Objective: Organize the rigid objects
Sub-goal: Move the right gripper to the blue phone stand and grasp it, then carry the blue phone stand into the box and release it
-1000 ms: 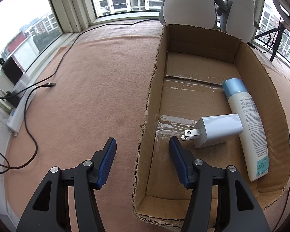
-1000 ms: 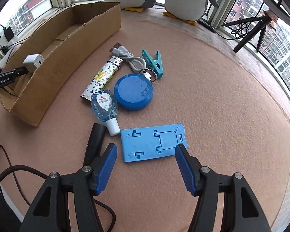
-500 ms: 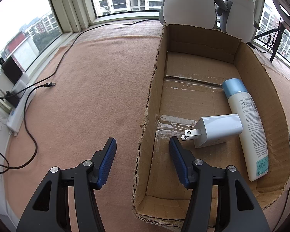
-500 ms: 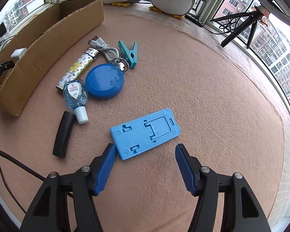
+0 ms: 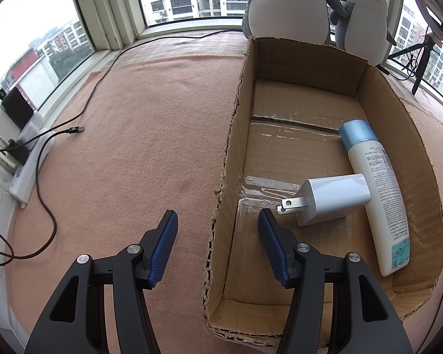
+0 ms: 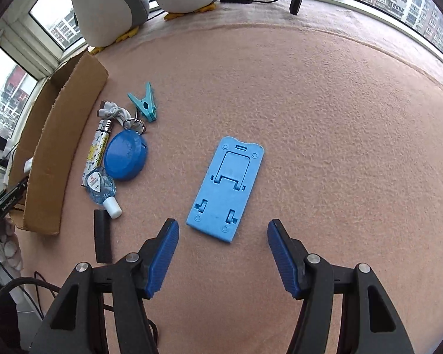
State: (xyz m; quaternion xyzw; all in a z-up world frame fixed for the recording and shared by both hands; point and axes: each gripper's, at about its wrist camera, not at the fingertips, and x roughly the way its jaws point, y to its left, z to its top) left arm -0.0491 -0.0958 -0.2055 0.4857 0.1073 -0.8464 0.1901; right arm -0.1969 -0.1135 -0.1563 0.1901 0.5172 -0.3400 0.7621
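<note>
Right hand-held gripper (image 6: 223, 253): low centre of the right wrist view, blue pads spread wide, holding and touching nothing. Blue phone stand (image 6: 226, 191): flat on the pink carpet (image 6: 325, 147), directly ahead of that gripper at mid-frame; long axis ran away from the gripper with a slight lean to the upper right; near short edge lay just beyond the pad tips and within the gap between them. Judged the next item for pickup, a straight advance and closure across its width being called for. Right gripper judged much the nearer, the stand showing only as a sliver at the right edge of the left wrist view. Left hand-held gripper (image 5: 218, 246): pads equally spread, empty, straddling the near left wall of the cardboard box (image 5: 230, 153). Box contents, mid-right of frame: white charger (image 5: 330, 199), touching a white bottle (image 5: 375, 188) with a blue cap. Loose items at left of the right wrist view, beside the box: black tube (image 6: 102, 236), sanitiser bottle (image 6: 101, 187), round blue case (image 6: 126, 157), lighter (image 6: 99, 147), teal clip (image 6: 144, 103).
</note>
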